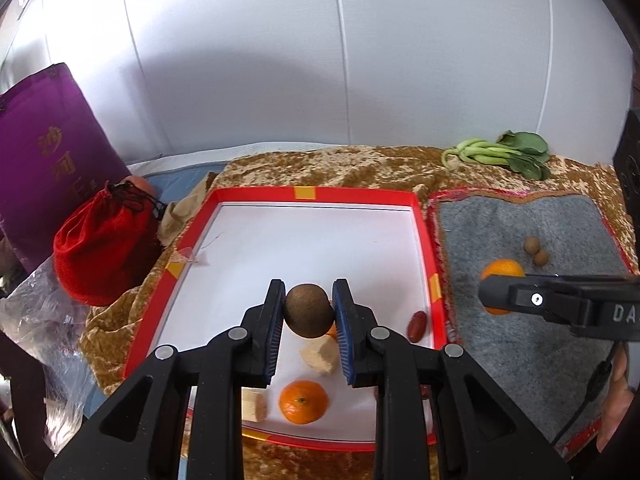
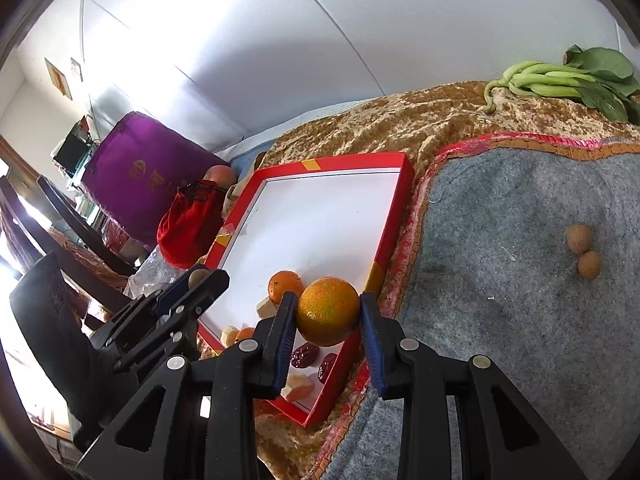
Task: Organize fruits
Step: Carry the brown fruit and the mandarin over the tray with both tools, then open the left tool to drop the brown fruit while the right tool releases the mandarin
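My left gripper (image 1: 309, 312) is shut on a brown round fruit (image 1: 309, 311), held above the red-rimmed white tray (image 1: 256, 194). In the tray lie an orange (image 1: 303, 402), pale root chunks (image 1: 320, 354) and a red date (image 1: 417, 326). My right gripper (image 2: 328, 312) is shut on an orange (image 2: 328, 310), held over the tray's right rim (image 2: 404, 184) beside the grey mat (image 2: 520, 280). Two small brown fruits (image 2: 583, 250) rest on the mat. In the left wrist view the right gripper (image 1: 496, 292) shows side-on with its orange (image 1: 503, 269).
A red drawstring pouch (image 1: 102, 248) and a purple bag (image 1: 52, 152) lie left of the tray, with crumpled clear plastic (image 1: 36, 320) near them. Green leafy vegetables (image 1: 508, 154) lie at the back right on the gold cloth (image 1: 320, 168). A white wall stands behind.
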`<action>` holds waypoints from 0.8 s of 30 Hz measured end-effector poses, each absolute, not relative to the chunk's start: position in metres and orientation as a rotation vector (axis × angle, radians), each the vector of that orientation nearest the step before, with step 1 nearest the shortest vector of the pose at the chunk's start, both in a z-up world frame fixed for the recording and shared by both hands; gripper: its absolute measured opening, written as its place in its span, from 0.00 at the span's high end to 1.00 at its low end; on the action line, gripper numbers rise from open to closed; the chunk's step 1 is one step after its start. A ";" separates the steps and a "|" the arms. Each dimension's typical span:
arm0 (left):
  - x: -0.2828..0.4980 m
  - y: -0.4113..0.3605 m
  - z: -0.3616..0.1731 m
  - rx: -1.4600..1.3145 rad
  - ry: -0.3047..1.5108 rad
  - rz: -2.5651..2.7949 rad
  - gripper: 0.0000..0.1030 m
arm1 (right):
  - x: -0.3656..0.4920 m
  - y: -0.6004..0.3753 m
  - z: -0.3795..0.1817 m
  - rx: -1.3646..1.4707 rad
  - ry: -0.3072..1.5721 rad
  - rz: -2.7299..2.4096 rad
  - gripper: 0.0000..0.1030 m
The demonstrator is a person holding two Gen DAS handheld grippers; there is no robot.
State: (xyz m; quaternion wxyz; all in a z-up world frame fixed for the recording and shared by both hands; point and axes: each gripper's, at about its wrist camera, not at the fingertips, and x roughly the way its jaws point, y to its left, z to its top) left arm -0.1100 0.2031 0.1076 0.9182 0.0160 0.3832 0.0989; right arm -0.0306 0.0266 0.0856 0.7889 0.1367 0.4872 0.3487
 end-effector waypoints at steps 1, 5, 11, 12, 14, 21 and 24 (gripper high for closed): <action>-0.110 0.206 0.107 0.032 0.790 0.213 0.79 | -0.032 0.028 0.085 0.289 1.047 0.756 0.69; -0.109 0.211 0.103 0.027 0.802 0.242 0.79 | -0.037 0.035 0.083 0.262 1.049 0.768 0.69; -0.101 0.210 0.087 0.029 0.863 0.264 0.79 | -0.046 0.047 0.076 0.217 1.062 0.781 0.69; -0.100 0.209 0.084 0.032 0.876 0.266 0.79 | -0.048 0.050 0.073 0.206 1.066 0.782 0.69; -0.099 0.206 0.079 0.035 0.890 0.263 0.79 | -0.050 0.053 0.070 0.194 1.075 0.784 0.69; -0.098 0.201 0.082 0.083 0.872 0.283 0.79 | -0.059 0.061 0.065 0.145 1.078 0.790 0.69; -0.097 0.201 0.081 0.087 0.875 0.283 0.79 | -0.058 0.060 0.064 0.147 1.083 0.787 0.69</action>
